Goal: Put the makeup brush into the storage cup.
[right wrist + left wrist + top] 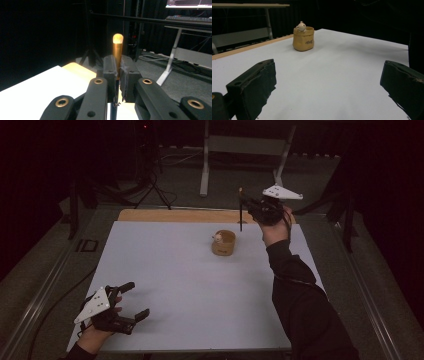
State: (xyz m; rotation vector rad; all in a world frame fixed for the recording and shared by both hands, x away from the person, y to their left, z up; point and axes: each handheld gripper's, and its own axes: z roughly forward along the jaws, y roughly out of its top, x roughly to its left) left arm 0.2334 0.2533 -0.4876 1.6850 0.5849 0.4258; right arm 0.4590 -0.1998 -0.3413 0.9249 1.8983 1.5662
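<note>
Right gripper (248,206) is clamped on a pencil (240,215), held upright in the air at about 1 o'clock from the small tan sack-shaped holder (223,243), near it but not over it. Judged progress: pickup done; carrying it over the holder and dropping it in is left. Left gripper (134,300) idles at the table's (190,290) 7 o'clock corner, jaws wide, empty. Holder has dark script on its front, too small to read; small figurine (301,26) peeks over its rim.
</note>
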